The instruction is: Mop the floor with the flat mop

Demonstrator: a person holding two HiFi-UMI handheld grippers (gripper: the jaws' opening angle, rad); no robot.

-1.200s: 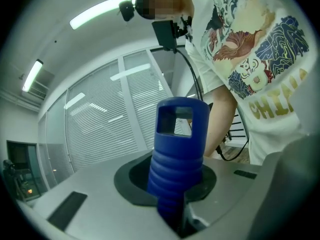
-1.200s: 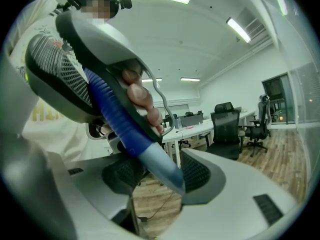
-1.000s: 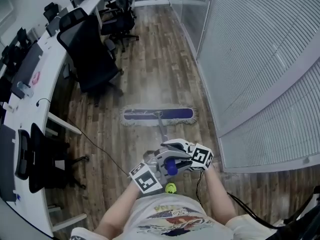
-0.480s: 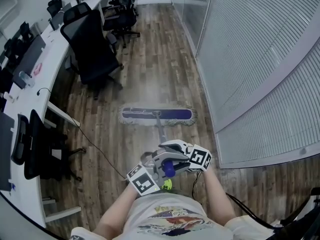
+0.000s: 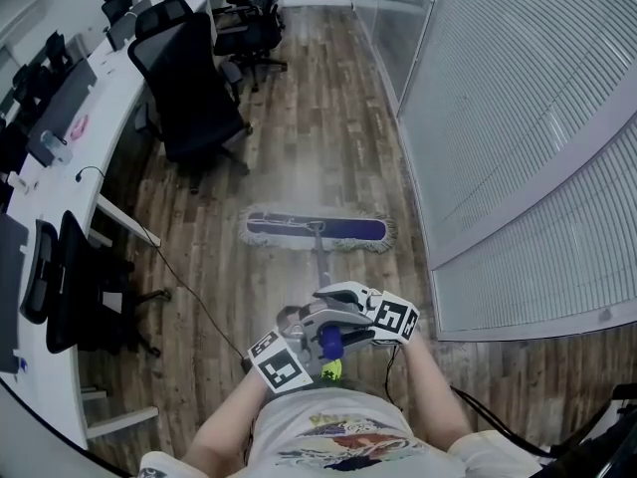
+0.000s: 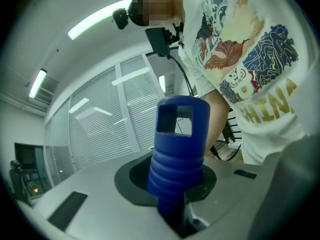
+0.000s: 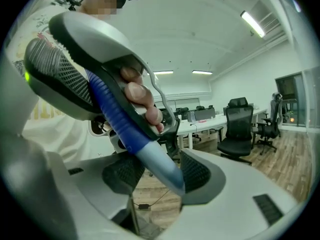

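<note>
The flat mop's head (image 5: 317, 230), blue with a pale fringe, lies flat on the wood floor ahead of me. Its thin handle (image 5: 322, 265) slopes back to my hands. My left gripper (image 5: 326, 348) is shut on the ribbed blue grip at the handle's top end (image 6: 177, 149), close to my body; in the left gripper view (image 6: 175, 209) the grip stands between the jaws. My right gripper (image 5: 336, 305) is shut on the handle just below it. In the right gripper view (image 7: 157, 176) the blue-and-pale handle (image 7: 122, 119) crosses between the mesh pads (image 7: 197, 171).
A black office chair (image 5: 194, 88) stands left of the mop's path, beside a long white desk (image 5: 85, 118). More chairs (image 5: 75, 297) sit nearer on the left. A thin cable (image 5: 194, 297) trails over the floor. A glass wall with blinds (image 5: 518, 118) runs along the right.
Both grippers and the mop head have drawn slightly back toward me over the floor, and the chair now sits a little farther off. Both grips are unchanged.
</note>
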